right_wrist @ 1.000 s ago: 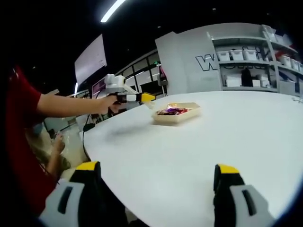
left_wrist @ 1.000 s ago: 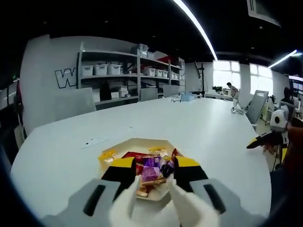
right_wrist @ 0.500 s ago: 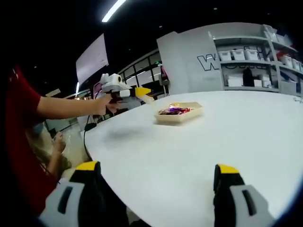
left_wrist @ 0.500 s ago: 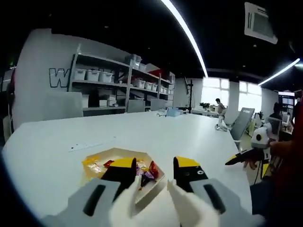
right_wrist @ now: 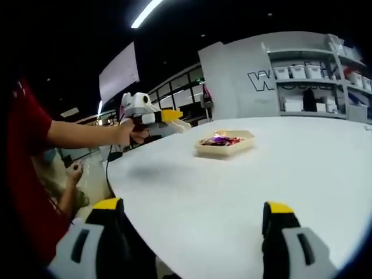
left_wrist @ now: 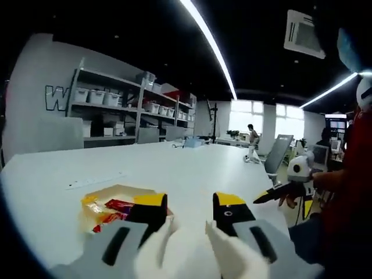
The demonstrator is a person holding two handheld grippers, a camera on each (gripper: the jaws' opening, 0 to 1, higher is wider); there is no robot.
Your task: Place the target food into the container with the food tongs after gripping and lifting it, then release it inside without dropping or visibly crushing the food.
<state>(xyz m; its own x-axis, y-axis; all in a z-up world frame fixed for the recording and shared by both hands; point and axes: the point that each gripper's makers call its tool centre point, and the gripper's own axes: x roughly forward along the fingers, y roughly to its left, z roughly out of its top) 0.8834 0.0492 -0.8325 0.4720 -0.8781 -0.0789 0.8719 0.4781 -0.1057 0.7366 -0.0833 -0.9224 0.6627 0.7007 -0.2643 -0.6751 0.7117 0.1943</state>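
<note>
Since the earlier frame the left gripper (left_wrist: pixel 189 212) had risen and swung away from the tray (left_wrist: pixel 119 192), so the wrapped candies (left_wrist: pixel 110 208) sat at eight o'clock in the left gripper view, partly behind its left jaw. Its jaws, fitted with white tongs (left_wrist: pixel 218 256), stood apart and empty. The right gripper (right_wrist: pixel 192 224) hung open-jawed over the white table (right_wrist: pixel 261 174), with the tray (right_wrist: pixel 225 145) at twelve o'clock.
</note>
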